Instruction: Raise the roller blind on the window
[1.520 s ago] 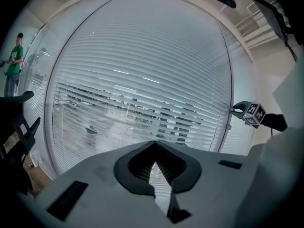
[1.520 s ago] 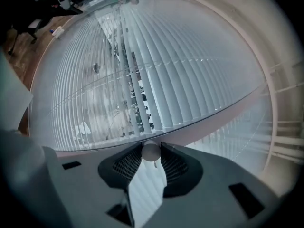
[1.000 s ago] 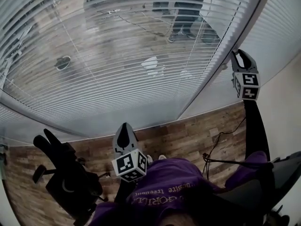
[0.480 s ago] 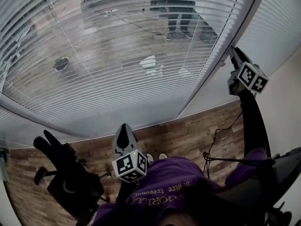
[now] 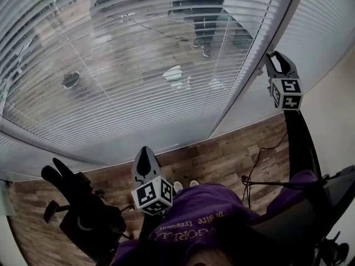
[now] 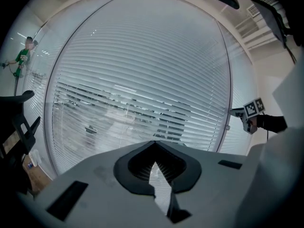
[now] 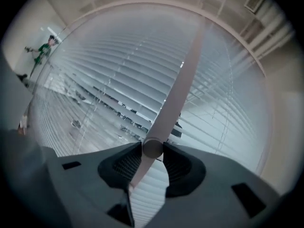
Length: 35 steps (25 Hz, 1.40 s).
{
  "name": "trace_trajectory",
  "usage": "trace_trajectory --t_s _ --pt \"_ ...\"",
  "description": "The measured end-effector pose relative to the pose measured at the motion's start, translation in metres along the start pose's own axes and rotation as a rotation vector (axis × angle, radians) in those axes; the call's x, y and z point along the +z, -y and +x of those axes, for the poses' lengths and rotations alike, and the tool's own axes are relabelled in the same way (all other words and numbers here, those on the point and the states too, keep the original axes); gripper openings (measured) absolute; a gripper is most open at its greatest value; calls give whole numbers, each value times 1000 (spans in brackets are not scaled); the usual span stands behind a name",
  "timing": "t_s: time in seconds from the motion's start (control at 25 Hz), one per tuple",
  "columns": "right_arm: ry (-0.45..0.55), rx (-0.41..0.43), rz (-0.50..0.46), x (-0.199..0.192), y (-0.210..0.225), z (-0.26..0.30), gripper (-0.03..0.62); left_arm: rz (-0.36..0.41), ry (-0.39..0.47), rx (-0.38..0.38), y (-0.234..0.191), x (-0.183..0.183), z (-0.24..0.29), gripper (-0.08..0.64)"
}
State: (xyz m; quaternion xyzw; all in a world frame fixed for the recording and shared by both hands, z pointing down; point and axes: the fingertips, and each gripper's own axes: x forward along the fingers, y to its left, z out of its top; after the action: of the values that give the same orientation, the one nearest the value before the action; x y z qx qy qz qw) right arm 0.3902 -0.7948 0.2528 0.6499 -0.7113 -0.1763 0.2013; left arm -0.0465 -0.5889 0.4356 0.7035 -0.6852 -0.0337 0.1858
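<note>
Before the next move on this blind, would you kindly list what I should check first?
1. Grip: right gripper shut on the pale round plastic wand: ok.
2. Seating: wand sits between both fingers, near its lower end: ok.
3. Spare hand: left gripper shut, holding nothing: ok.
4. Goal: white slatted blind raised: not ok, it covers the window.
5. Wand's upper attachment: cannot tell.
</note>
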Motion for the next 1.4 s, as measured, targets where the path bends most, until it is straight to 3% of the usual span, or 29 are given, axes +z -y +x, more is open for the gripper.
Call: trace_trajectory --t_s 0.2,0.28,0.36,0.64,0.92,1.4 --pt "-46 -20 -358 -1 -2 -1 121 0 -3 -2 0 0 2 0" --pt "-51 -22 -439 -2 -1 2 121 3 -8 -6 1 1 4 0" --pt "-57 -13 -447 -3 -1 2 121 6 -8 -14 3 2 4 0" --pt "-55 -16 -295 0 -1 0 121 9 -3 -26 8 2 7 0" --pt "-45 1 -29 -5 2 0 121 -7 -7 -9 1 0 8 0" --pt "-32 -1 212 -6 5 0 121 -13 0 -7 -1 3 7 0"
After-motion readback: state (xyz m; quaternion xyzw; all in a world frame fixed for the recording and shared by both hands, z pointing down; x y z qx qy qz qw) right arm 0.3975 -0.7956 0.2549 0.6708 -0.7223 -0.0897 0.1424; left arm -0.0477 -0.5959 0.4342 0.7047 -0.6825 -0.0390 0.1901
